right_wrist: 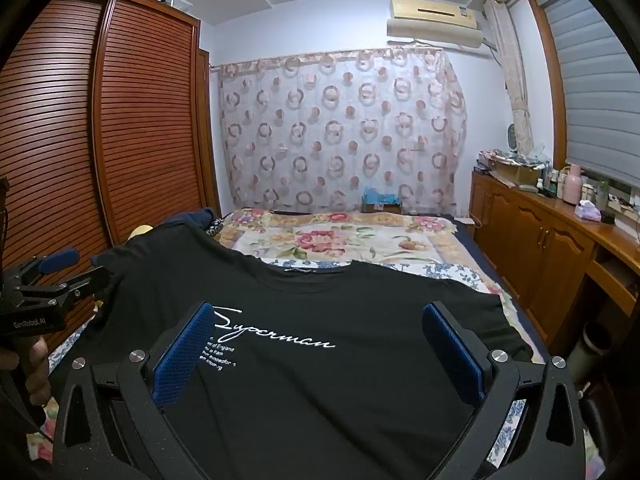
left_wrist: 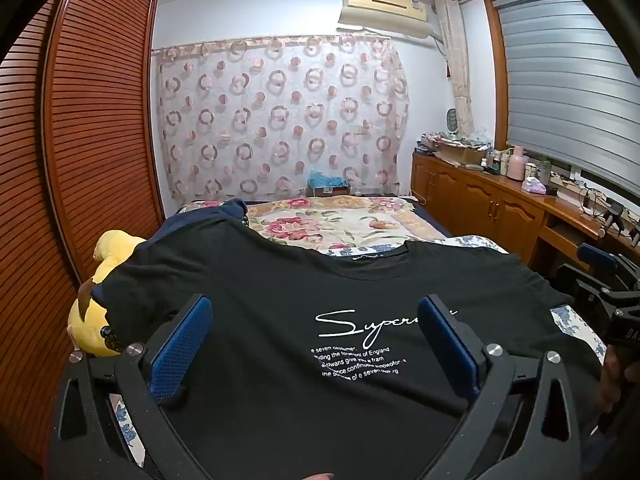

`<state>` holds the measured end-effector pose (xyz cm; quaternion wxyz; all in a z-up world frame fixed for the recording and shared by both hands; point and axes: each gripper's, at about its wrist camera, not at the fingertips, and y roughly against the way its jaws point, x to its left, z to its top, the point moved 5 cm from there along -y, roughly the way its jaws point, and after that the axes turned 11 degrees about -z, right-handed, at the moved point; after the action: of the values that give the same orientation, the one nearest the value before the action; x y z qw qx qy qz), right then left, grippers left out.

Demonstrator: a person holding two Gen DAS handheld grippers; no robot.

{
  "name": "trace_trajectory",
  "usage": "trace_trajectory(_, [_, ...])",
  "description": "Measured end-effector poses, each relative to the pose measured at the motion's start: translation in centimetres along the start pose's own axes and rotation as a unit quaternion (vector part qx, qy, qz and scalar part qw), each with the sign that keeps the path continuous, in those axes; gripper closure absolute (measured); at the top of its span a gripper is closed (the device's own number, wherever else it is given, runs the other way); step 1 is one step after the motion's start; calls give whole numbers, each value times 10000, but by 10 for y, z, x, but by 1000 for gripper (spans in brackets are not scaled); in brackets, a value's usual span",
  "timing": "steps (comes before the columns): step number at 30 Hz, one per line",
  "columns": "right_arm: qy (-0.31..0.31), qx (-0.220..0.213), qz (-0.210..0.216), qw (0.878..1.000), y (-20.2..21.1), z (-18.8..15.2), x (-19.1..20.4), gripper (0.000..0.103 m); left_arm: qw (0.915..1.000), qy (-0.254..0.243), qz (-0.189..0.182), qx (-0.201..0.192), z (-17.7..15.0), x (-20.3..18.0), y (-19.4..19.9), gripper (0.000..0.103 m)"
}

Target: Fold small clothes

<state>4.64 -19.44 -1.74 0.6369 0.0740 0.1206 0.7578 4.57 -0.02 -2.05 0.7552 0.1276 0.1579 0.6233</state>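
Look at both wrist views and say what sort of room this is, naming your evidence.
Most likely a home bedroom: a bed with a floral blanket, a louvred wooden wardrobe beside it, and a wall air conditioner above a curtain.

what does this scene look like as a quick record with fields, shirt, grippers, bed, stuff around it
garment: black t-shirt, spread front up, collar away from the cameras
print: white script and small text lines
surface: bed with floral cover
left gripper: open, fingers apart above the shirt's lower half
right gripper: open, above the same shirt
grasp: nothing held by either
beside shirt: yellow plush toy at its left sleeve
folding: no fold visible yet
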Motion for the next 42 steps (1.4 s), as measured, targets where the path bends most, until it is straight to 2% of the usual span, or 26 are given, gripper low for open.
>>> trace_trajectory(32, [-35, 13, -17, 10000, 1, 0, 0, 0, 10000, -37, 16, -43, 4, 0, 1, 0])
trace_trajectory(34, [-41, 7, -18, 10000, 1, 0, 0, 0, 10000, -57, 8, -70, 9, -13, 10, 0])
trace_trajectory(42, [-52, 7, -14, 10000, 1, -1, 0, 0, 9999, -71, 16, -81, 11, -14, 11, 0])
